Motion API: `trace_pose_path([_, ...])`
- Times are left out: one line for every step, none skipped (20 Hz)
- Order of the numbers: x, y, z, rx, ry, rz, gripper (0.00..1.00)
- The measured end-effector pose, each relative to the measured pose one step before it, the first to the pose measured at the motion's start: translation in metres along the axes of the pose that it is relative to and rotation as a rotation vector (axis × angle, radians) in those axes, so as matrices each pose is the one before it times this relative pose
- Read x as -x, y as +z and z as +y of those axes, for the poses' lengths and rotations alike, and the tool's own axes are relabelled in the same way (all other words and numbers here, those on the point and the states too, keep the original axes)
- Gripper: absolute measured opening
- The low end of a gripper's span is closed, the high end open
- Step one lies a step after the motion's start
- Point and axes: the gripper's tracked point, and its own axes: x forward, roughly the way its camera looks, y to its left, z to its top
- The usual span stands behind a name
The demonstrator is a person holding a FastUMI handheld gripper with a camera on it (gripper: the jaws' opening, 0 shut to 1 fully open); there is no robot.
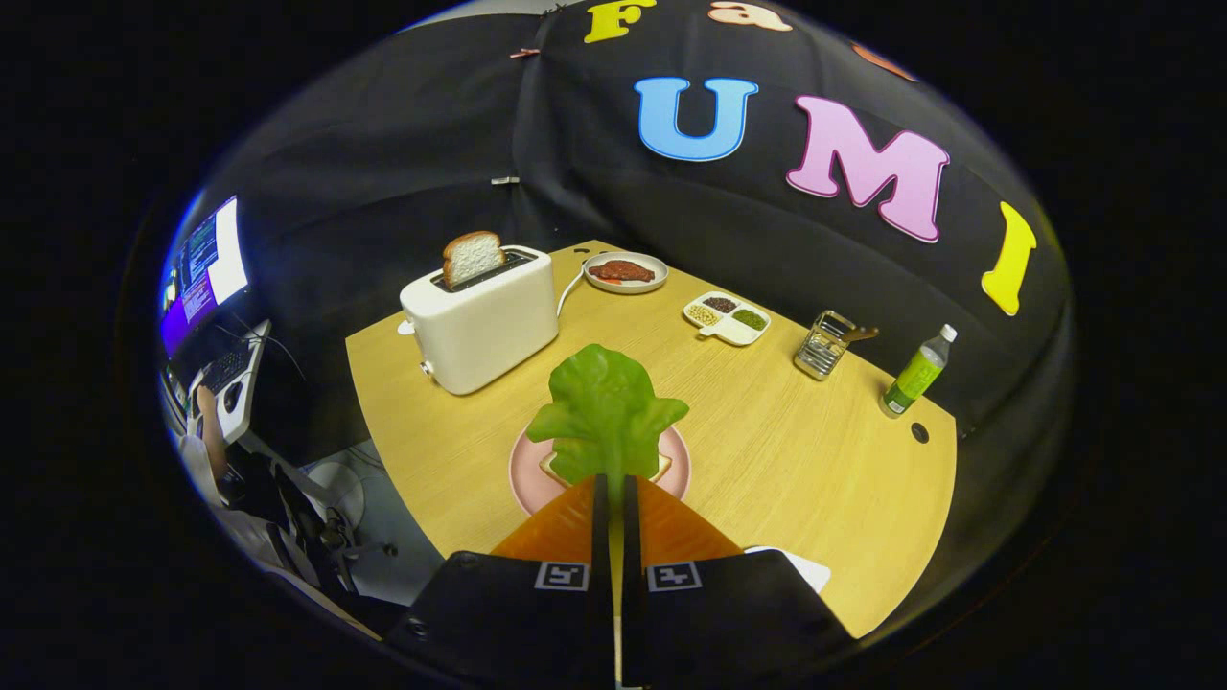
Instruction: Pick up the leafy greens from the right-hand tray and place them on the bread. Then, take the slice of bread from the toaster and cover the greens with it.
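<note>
Centrally, the jaws [614, 489] stand almost fully closed, with only a thin slit between the two fingers, and both press on the stem end of the leafy greens [606, 412]. The leaf rises from the fingertips and fans out just ahead of them, held clear above the pink plate [525, 479]. Beneath the leaf, a pale edge of the bread [551, 467] peeps out on either side, lying flat on that plate. Gripping the stalk leaves the broad blade free to drape over the bread, which seems to be why the leaf is held this way; the carry appears nearly done and the release is not yet made.

Beyond the plate, the toaster [484, 321] stands on the wooden surface [767, 450], well apart from the jaws, with the slice of bread [472, 257] raised upright out of its slot, ready for the second step. Farther back lies a plate of meat [626, 271], then a divided dish of seeds [727, 317], a metal holder [826, 345] and a green bottle [918, 372], all standing apart along the far side. Off the surface, a lit monitor [206, 268] glows beside a seated person [206, 446].
</note>
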Motion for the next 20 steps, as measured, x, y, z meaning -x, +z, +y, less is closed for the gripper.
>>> trace_pose_path([-0.00803, -0.00030, 0.00474, -0.00982, 0.00747, 0.01204, 0.08])
trace_pose_path([-0.00869, -0.00090, 0.00207, -0.00565, 0.00218, 0.01265, 0.07])
trace_pose_path([-0.00859, -0.00169, 0.00132, -0.00589, 0.00452, 0.01568, 0.08])
trace_pose_path([-0.00803, -0.00086, 0.00242, -0.00698, 0.00342, 0.01229, 0.08])
trace_pose_path([-0.00759, 0.00052, 0.00103, -0.00704, 0.00135, 0.01133, 0.08])
trace_pose_path([-0.00797, -0.00009, -0.00015, -0.00615, 0.00053, 0.01182, 0.08])
trace_pose_path([-0.00852, 0.00064, -0.00085, -0.00382, -0.00211, 0.00778, 0.08])
trace_pose_path([-0.00739, 0.00066, -0.00017, -0.00154, -0.00200, 0.00885, 0.09])
trace_pose_path([-0.00906, -0.00030, -0.00364, 0.00072, -0.01089, 0.01070, 0.09])
trace_pose_path([-0.00841, -0.00124, -0.00289, -0.00082, -0.01306, 0.01190, 0.11])
trace_pose_path([-0.00671, 0.00010, -0.00249, -0.00247, -0.01650, 0.00769, 0.33])
trace_pose_path([-0.00365, 0.00032, -0.00226, -0.00472, -0.01541, -0.00383, 0.55])
trace_pose_path([0.00263, 0.00657, -0.00503, -0.00502, -0.01330, -0.01442, 0.76])
trace_pose_path([-0.00259, 0.00231, 0.00074, -0.00404, -0.00602, -0.01555, 0.98])
trace_pose_path([0.00230, 0.00538, -0.00072, -0.00254, -0.00681, -0.02183, 0.98])
trace_pose_path([0.00276, 0.00520, -0.00178, -0.00173, -0.00815, -0.02286, 1.00])
trace_pose_path([0.00448, 0.00717, -0.00231, 0.00020, -0.00861, -0.02153, 0.99])
trace_pose_path([0.00639, 0.00775, -0.00229, 0.00406, -0.01023, -0.02784, 0.99])
trace_pose_path([0.00665, 0.00966, -0.00247, 0.00758, -0.00925, -0.03461, 0.99])
trace_pose_path([0.00787, 0.01184, -0.00136, 0.00949, -0.00675, -0.03780, 0.99])
